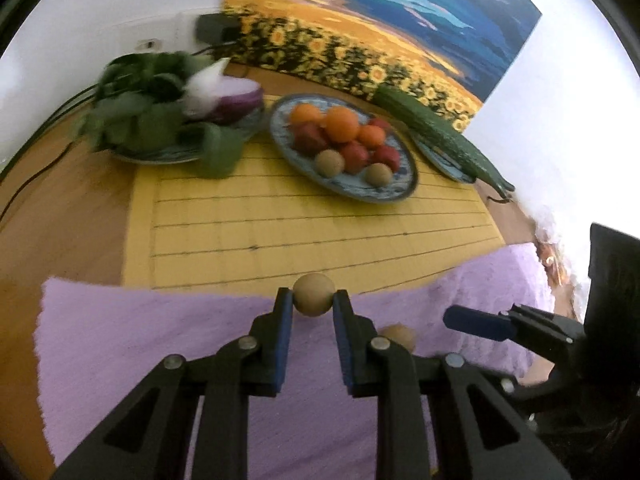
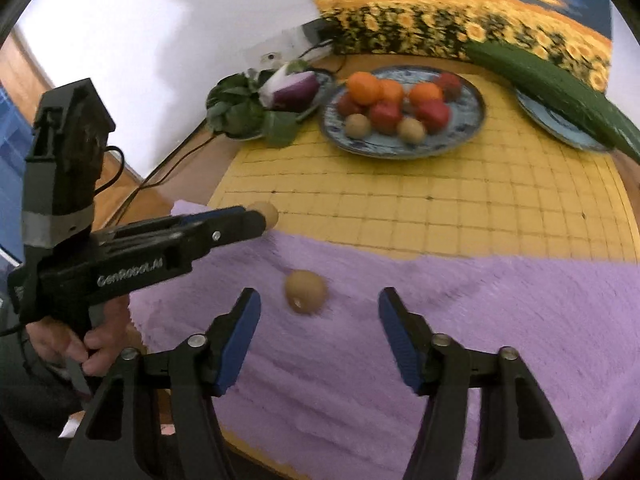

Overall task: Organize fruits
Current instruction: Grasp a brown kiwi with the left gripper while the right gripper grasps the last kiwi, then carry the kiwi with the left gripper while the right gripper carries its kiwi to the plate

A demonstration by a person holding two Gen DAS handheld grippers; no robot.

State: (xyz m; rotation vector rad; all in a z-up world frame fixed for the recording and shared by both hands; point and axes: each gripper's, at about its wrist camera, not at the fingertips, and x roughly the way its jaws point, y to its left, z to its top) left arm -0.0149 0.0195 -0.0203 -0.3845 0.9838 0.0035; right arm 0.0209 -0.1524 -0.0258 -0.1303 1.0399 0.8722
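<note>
My left gripper [image 1: 314, 304] is shut on a tan kiwi [image 1: 314, 294] and holds it above the far edge of the purple towel [image 1: 160, 340]; it also shows in the right wrist view [image 2: 266, 216]. A second kiwi [image 2: 306, 292] lies on the towel [image 2: 480, 320], just ahead of my open, empty right gripper [image 2: 320, 302]. It peeks out beside the left fingers [image 1: 398, 336]. The blue fruit plate [image 1: 396, 190] holds oranges, red fruits and two kiwis; it also shows in the right wrist view [image 2: 472, 120].
A yellow mat [image 2: 440, 208] covers the wooden table. A plate with leafy greens [image 1: 140, 120] and an eggplant [image 2: 294, 86] stands at the back left. A cucumber [image 2: 560, 88] lies on a plate at the back right. A sunflower painting [image 1: 380, 20] leans on the wall.
</note>
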